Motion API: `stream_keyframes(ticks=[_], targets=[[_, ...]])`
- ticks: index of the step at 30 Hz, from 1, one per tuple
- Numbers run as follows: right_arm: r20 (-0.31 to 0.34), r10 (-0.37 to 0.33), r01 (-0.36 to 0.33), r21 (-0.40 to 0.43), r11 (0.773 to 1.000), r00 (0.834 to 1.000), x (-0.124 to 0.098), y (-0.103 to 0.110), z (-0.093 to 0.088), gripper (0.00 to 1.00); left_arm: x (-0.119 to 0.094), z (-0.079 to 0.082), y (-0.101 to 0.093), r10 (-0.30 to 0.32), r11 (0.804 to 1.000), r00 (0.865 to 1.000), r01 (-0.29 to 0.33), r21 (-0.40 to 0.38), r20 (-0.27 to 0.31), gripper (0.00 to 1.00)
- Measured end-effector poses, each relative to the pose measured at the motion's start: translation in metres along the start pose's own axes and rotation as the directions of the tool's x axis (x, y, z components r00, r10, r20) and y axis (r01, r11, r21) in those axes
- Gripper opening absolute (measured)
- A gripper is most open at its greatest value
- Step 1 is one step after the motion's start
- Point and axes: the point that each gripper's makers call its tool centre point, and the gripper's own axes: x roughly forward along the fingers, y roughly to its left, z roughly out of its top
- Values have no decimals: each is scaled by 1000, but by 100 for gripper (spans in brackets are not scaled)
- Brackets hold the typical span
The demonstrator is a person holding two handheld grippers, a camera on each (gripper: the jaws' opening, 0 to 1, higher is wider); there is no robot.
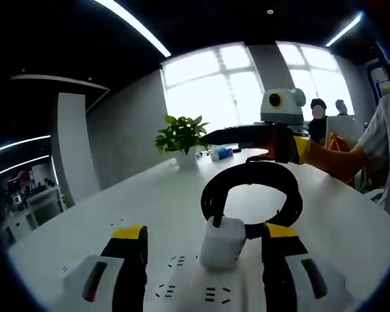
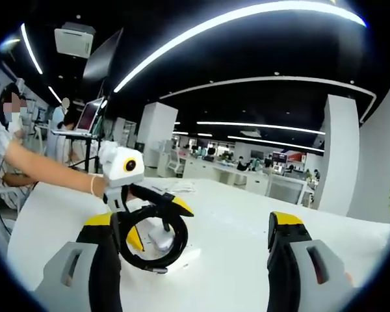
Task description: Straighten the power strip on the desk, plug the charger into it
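A white charger (image 1: 222, 244) stands plugged into the white power strip (image 1: 195, 289) on the desk, and its black cable (image 1: 250, 185) curls in a loop behind it. My left gripper (image 1: 205, 234) is open, one jaw on each side of the charger, the right jaw close to it. My right gripper (image 1: 211, 136) hovers above and beyond the loop, held by a person's hand. In the right gripper view my right gripper (image 2: 194, 221) is open with nothing between its fingers. Ahead of it my left gripper (image 2: 157, 224) straddles the charger (image 2: 160, 239) and cable loop (image 2: 149, 260).
The white desk (image 1: 84, 221) stretches far back. At its far end stand a potted plant (image 1: 181, 140) and a small blue box (image 1: 222, 153). A person's arm (image 2: 45, 169) reaches in from the left. A laptop (image 2: 91, 117) on a stand is behind it.
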Motion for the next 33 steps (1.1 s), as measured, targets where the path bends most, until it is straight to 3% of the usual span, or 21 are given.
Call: stream_keyframes(ticks=[10,17,25,33], targets=[[14,34,-34,-2,999,999,-1,2,0,100,-16,2,-1,25,1000,999,-25,6,46,99],[6,57,-57,-13,998,998,-5,2,-3,100,-39,4,6,65,997,997,-67,28,46,99],[-15,68,-68,-23,997,998,-11,1,-12,100,-73,2,19,122,991,993,-121,57,-2,99],[17,99,-98,-33,995,995,-15,1,-10,100,-102,1,25,182,982,983,-182,53,5,99]])
